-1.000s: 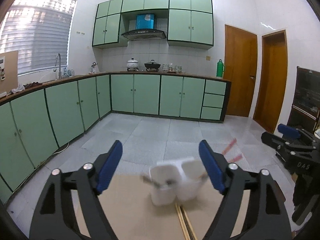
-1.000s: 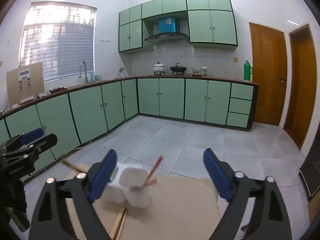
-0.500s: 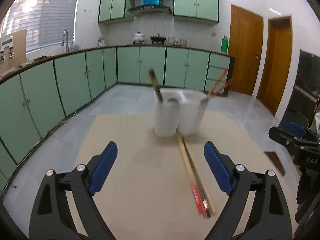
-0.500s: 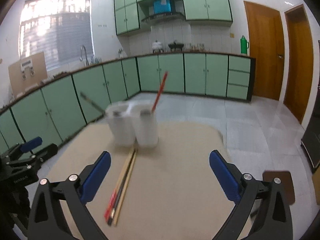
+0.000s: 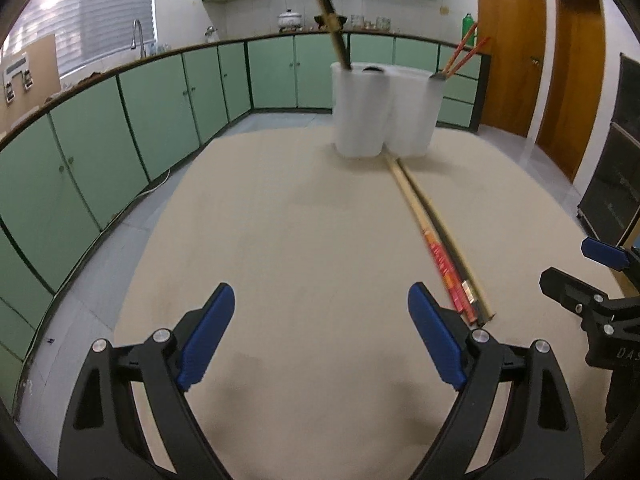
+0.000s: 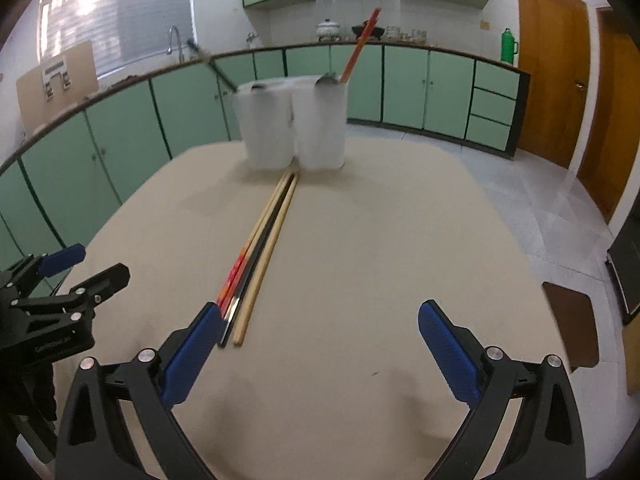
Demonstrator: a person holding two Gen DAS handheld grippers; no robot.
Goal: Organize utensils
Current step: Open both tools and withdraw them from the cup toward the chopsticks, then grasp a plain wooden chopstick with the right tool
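Both grippers tip down toward the flat beige table top, side by side. The left gripper has black plastic arms with silver screws and blue, bumpy rubber pads. Its jaws have just been opening, and now they stand wide apart with nothing between them. The right gripper looks the same, with blue pads set far apart and nothing held. Its left pad sits right by the near ends of the loose chopsticks, but I cannot tell if it touches them.

The long thin chopsticks on the table lie close together in a bunch. Some are pale wood, one is dark, and some have red and orange ends. They run from near the grippers up to the foot of the white plastic holder with two round cups.

The left cup holds a brown stick that leans. The right cup holds two red chopsticks.

White letters on the right gripper's black body, seen from the left camera, read "DAS" and then get cut off.

Behind the table are smooth green kitchen cupboards and brown wooden doors.
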